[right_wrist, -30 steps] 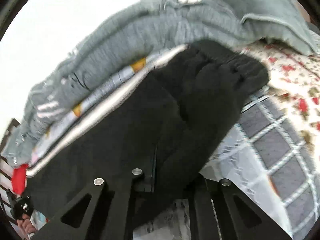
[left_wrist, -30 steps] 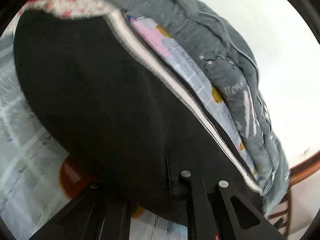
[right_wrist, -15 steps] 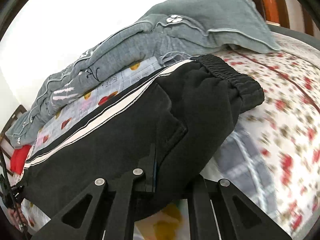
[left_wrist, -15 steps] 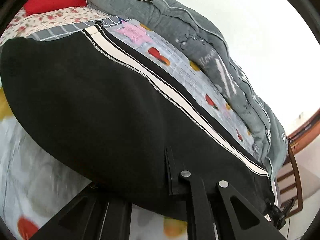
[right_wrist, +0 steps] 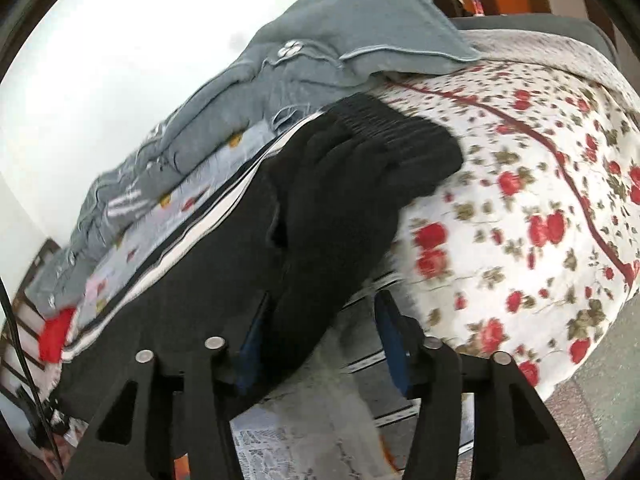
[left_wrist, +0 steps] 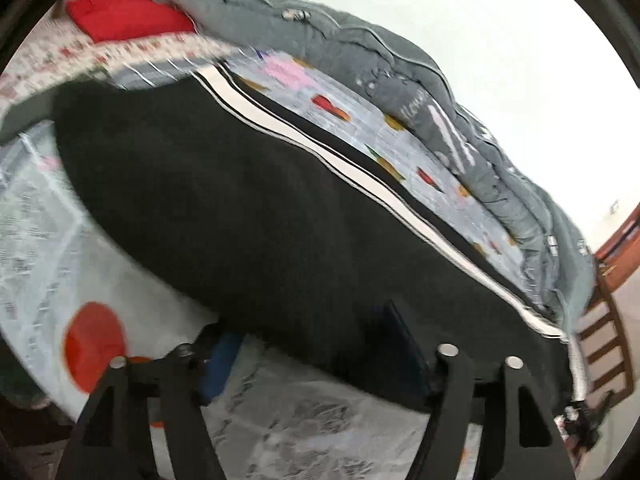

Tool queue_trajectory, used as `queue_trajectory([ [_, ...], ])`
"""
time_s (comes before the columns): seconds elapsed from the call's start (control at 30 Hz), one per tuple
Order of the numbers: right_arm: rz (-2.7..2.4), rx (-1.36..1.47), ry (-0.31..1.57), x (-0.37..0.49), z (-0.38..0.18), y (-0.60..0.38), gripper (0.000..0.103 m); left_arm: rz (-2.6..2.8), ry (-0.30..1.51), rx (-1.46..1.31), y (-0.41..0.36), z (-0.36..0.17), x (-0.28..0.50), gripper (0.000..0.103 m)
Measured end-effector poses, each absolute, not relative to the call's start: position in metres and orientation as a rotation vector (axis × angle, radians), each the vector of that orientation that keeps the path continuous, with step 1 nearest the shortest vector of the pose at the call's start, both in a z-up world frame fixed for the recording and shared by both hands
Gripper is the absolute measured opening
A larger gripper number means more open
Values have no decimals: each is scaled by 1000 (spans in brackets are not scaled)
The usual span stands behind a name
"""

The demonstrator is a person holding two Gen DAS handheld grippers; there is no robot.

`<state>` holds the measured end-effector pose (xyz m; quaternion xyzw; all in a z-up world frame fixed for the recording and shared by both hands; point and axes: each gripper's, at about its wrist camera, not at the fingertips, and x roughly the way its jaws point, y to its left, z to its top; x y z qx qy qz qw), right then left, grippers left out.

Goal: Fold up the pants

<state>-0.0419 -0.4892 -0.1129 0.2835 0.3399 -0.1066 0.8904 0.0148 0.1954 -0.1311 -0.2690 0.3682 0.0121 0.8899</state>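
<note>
Black pants (left_wrist: 248, 216) with a white side stripe lie lengthwise on the bed, folded leg over leg. My left gripper (left_wrist: 316, 344) is open at the near edge of the leg; the cloth still lies between its spread fingers. In the right wrist view the pants (right_wrist: 320, 208) end in a ribbed elastic waistband (right_wrist: 396, 132). My right gripper (right_wrist: 324, 340) is open too, with the waist-end edge of the pants draped over its left finger (right_wrist: 252, 332).
A grey quilt (left_wrist: 400, 80) is bunched along the far side of the bed by the white wall. A red pillow (left_wrist: 124, 16) lies at one end. A floral sheet (right_wrist: 540, 200) covers the other end. A wooden bed frame (left_wrist: 604, 320) stands at the side.
Both grippers have opened from shut on the pants' near edge and let go of it. The pants now rest on the bed.
</note>
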Motion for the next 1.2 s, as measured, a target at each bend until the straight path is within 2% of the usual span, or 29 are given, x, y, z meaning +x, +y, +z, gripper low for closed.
queue_trajectory([
  [0.13, -246, 616, 660, -33, -106, -502, 55, 25, 770, -569, 195, -131, 5, 69],
  [0.23, -277, 669, 621, -16, -105, -518, 69, 50, 770, -565, 194, -130, -1, 69],
  [0.33, -266, 767, 705, 13, -121, -533, 66, 56, 757, -592, 192, -127, -5, 69],
  [0.37, -266, 788, 736, 22, -125, -536, 50, 58, 746, -593, 191, -124, -7, 69],
  [0.43, -288, 717, 741, 27, -116, -533, 28, 66, 713, -562, 186, -117, -11, 69],
  [0.47, -280, 658, 714, 26, -107, -531, 22, 68, 687, -528, 183, -112, -14, 68],
  [0.5, -250, 626, 658, 21, -96, -532, 21, 71, 666, -505, 181, -108, -17, 67],
  [0.6, -273, 653, 617, 11, -94, -544, 23, 76, 619, -471, 180, -97, -25, 67],
  [0.67, -311, 667, 705, 13, -110, -550, 33, 64, 618, -468, 183, -91, -25, 67],
  [0.7, -306, 684, 749, 12, -120, -553, 34, 69, 617, -460, 185, -88, -24, 67],
  [0.83, -367, 627, 712, -18, -106, -553, 50, 87, 598, -425, 196, -75, -15, 67],
  [1.2, -437, 311, 657, 16, -18, -473, 53, 120, 673, -440, 222, -69, 60, 67],
])
